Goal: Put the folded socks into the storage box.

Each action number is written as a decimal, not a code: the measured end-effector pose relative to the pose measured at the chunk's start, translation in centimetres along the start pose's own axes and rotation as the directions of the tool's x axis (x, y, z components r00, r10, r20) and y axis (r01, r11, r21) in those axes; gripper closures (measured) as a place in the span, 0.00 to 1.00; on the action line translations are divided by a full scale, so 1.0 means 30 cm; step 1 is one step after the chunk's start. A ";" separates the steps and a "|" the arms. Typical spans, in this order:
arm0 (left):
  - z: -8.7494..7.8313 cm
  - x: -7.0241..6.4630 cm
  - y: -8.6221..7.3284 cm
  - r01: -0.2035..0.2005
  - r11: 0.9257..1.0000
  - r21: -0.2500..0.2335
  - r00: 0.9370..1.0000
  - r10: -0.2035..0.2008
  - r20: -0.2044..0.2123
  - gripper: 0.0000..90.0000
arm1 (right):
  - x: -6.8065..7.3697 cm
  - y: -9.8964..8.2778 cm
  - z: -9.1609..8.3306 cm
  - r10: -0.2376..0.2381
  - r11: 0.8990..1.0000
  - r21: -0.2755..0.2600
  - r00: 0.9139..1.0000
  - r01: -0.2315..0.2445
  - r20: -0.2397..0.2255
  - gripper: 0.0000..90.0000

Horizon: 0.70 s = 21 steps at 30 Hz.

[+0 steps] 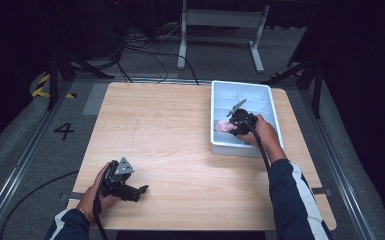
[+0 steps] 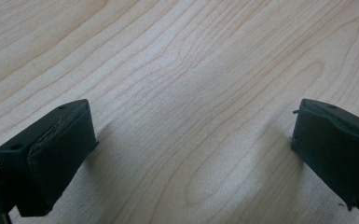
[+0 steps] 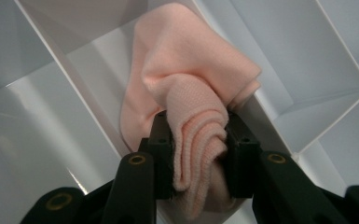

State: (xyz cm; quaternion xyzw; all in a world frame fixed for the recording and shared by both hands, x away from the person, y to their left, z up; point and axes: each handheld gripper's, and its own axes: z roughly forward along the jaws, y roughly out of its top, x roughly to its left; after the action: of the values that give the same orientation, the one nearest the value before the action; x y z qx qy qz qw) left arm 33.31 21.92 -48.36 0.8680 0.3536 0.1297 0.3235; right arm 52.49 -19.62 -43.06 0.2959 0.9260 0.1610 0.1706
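While the left gripper [image 1: 142, 189] rests spread on the wooden table [image 1: 170, 135], the right gripper [image 3: 198, 154] pinches a pink cloth [image 3: 191, 93] hanging lengthwise over a divider of the white compartment tray [image 1: 267, 107].

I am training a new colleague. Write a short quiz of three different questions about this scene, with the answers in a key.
1. True or false: the right gripper is shut on the pink cloth.
2. Where is the pink cloth? A. inside the white divided tray; B. flat on the wooden table; C. on the floor.
3. Fill in the missing word: the jaws of the left gripper stand ____, with bare wood between them.

Key
1. True: both pads press on a folded bunch of the cloth.
2. A: in both the high view and the right gripper view the cloth sits among the tray's dividers.
3. Open.
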 end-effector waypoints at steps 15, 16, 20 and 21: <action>0.000 0.000 0.000 0.000 1.000 0.002 1.000 0.000 0.006 0.00 | -0.021 -0.022 -0.054 0.048 0.997 -0.067 0.999 -0.048 -0.011 0.63; 0.000 0.000 0.000 0.000 1.000 0.001 1.000 0.000 0.005 0.00 | -0.021 -0.022 -0.057 0.053 0.996 -0.072 0.999 -0.054 -0.007 0.61; 0.000 0.000 0.000 -0.002 1.000 0.000 1.000 0.002 0.005 0.00 | -0.023 -0.024 -0.070 0.063 0.995 -0.081 0.998 -0.063 -0.003 0.56; 0.001 -0.001 0.000 0.000 1.000 -0.001 1.000 0.000 0.005 0.00 | -0.024 -0.024 -0.074 0.068 0.994 -0.082 0.998 -0.068 -0.001 0.54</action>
State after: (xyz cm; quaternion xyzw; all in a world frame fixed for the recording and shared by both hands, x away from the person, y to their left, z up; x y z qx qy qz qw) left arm 33.31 21.90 -48.37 0.8682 0.3527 0.1276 0.3248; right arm 51.76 -21.04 -41.21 0.3202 0.9078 0.2043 0.1778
